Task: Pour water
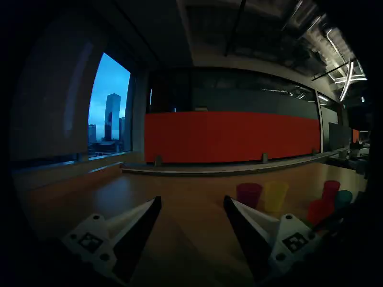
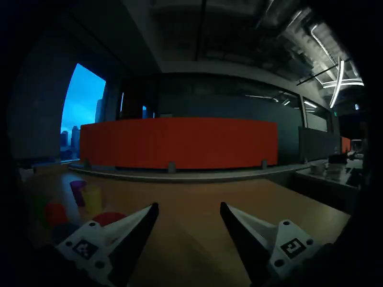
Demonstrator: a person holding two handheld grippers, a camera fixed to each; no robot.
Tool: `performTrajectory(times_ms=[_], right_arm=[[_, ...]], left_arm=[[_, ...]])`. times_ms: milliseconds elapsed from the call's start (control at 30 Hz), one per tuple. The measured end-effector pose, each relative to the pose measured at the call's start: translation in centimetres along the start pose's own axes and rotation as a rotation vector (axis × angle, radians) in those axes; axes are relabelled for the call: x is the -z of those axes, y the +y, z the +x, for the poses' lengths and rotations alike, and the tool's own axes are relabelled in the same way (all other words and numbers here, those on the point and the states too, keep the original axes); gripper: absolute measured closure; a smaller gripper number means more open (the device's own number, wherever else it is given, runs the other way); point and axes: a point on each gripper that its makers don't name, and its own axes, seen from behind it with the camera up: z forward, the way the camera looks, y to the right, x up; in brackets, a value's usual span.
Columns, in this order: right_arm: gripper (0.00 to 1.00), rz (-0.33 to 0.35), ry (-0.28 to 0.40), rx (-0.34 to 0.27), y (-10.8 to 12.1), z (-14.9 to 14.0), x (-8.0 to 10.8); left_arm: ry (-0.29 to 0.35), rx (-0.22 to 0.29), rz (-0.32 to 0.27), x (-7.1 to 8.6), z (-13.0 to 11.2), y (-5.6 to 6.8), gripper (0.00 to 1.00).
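The left hand-held gripper [image 1: 191,199] hung low over the pale wooden table [image 1: 143,186]. Its two white, dark-faced fingers stood well apart, with bare tabletop showing between them.

In the left gripper view the cups stood upright on the table, ahead of this gripper and to its right. A magenta plastic cup [image 1: 249,193] stood just beside a yellow plastic cup [image 1: 276,195]. Further right, a tall red plastic cup [image 1: 330,188], a teal plastic cup [image 1: 343,197] and an orange-red plastic cup [image 1: 317,210] stood close together. The light was too dim to tell whether any of them held water.

The right hand-held gripper [image 2: 188,205] was also low over the table, its fingers spread wide and gripping no object. In the right gripper view the cups lay to its left. The magenta plastic cup [image 2: 77,190] and the yellow plastic cup [image 2: 93,198] overlapped there, and one red cup [image 2: 56,214] stood nearer the camera. A red rounded shape [image 2: 108,217] sat just behind the left finger, too dark to make out.

A long red partition panel [image 1: 230,136] ran along the far edge of the table. To its left, a tall window [image 1: 109,112] showed deep blue sky and towers. Bright strip lights [image 1: 349,79] crossed the dark ceiling at the upper right.
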Motion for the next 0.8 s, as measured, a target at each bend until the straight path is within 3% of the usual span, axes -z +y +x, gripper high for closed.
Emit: performTrajectory(times_ms=[800], right_arm=[[0.01, 0.000, 0.000, 0.000, 0.02, 0.01, 0.06]], left_arm=[[0.002, 0.002, 0.000, -0.21, -0.67, 0.04, 0.04]])
